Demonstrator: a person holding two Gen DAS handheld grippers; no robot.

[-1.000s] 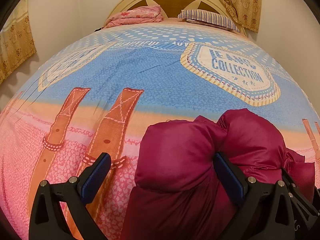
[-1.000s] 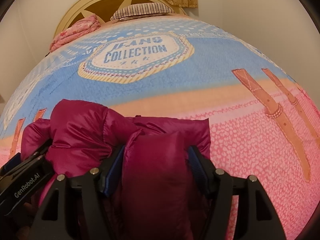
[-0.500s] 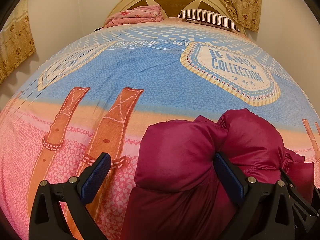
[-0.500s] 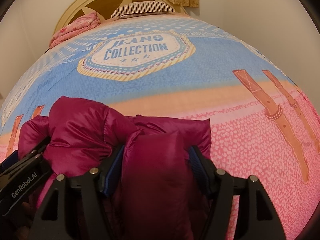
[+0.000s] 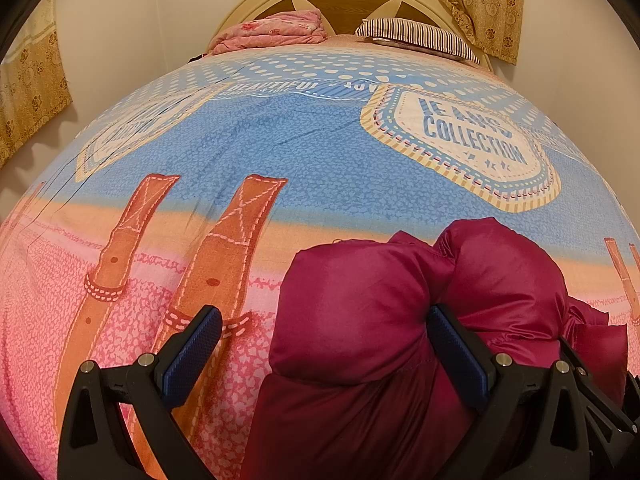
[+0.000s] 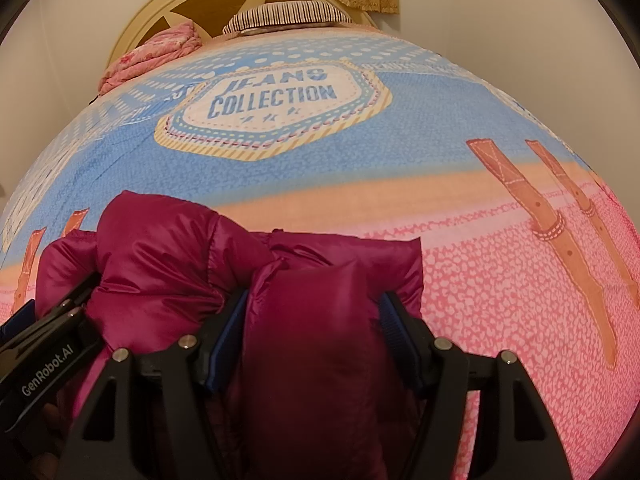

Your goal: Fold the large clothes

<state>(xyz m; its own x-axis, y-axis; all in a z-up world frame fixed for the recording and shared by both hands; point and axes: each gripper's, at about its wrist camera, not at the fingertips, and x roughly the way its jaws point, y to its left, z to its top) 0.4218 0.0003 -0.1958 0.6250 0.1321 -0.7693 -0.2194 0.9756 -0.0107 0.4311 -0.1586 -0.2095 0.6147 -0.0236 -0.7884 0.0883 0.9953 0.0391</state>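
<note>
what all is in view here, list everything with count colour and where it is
puffer jacket: 1, maroon, bunched on the near part of the bed
bedspread: 1, blue and pink with a "jeans collection" badge, covering the bed
striped pillow: 1, dark and white stripes, by the headboard
pink bundle: 1, pink, beside the pillow
headboard: 1, cream and wood, far end
curtains: patterned gold, on the walls
left gripper: black with blue pads, open, jacket between its fingers
right gripper: black with blue pads, jacket fold between its fingers
</note>
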